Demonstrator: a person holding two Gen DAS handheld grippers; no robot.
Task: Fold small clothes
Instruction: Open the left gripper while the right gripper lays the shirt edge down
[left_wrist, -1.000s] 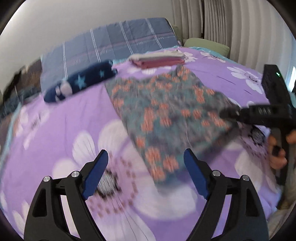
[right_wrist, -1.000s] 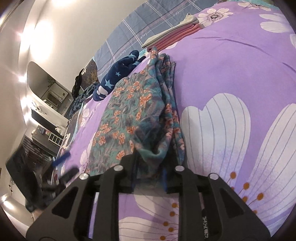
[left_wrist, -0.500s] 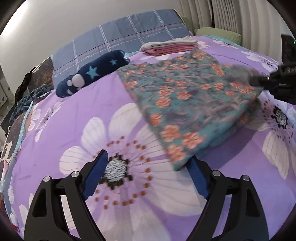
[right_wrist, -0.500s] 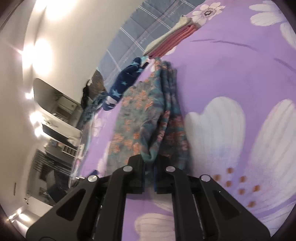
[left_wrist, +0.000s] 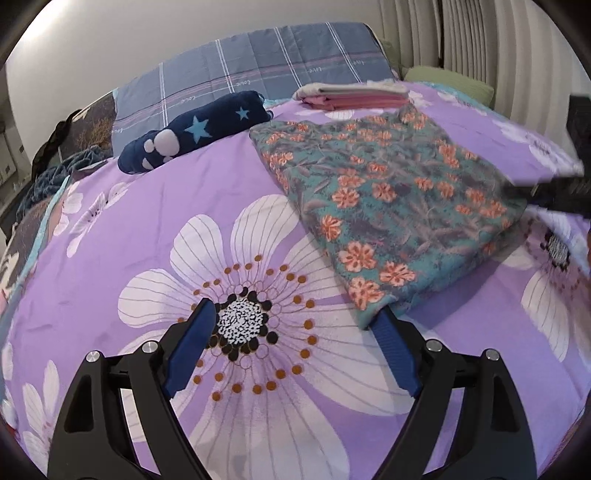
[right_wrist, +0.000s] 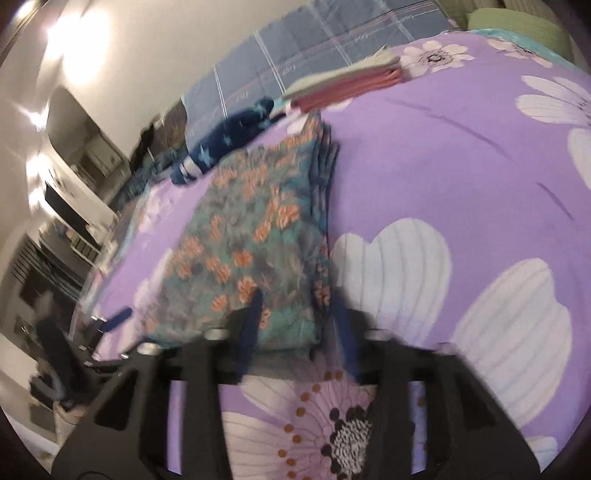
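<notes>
A folded teal cloth with orange flowers (left_wrist: 388, 206) lies on the purple flowered bedspread (left_wrist: 147, 221). My left gripper (left_wrist: 295, 332) is open low over the bed, and its right fingertip (left_wrist: 378, 325) is at the cloth's near corner. Nothing is between its pads. In the right wrist view, which is blurred, the cloth (right_wrist: 240, 236) lies flat. Its near edge sits between the pads of my right gripper (right_wrist: 299, 317), whose jaws stand apart. That gripper (left_wrist: 546, 188) shows as a dark blur at the cloth's right edge. The left gripper (right_wrist: 110, 321) is at the cloth's left.
A navy star-print item (left_wrist: 192, 129) lies behind the cloth on the left. A folded pink and white stack (left_wrist: 351, 96) sits at the back, by a blue-grey checked quilt (left_wrist: 258, 62) and a green pillow (left_wrist: 450, 77). Shelves and furniture (right_wrist: 66, 221) stand beyond the bed's left side.
My right jaws closed to a pinch on the bunched cloth edge, and they now stand apart with the cloth lying flat. My left gripper sank towards the bed and reached the cloth's corner.
</notes>
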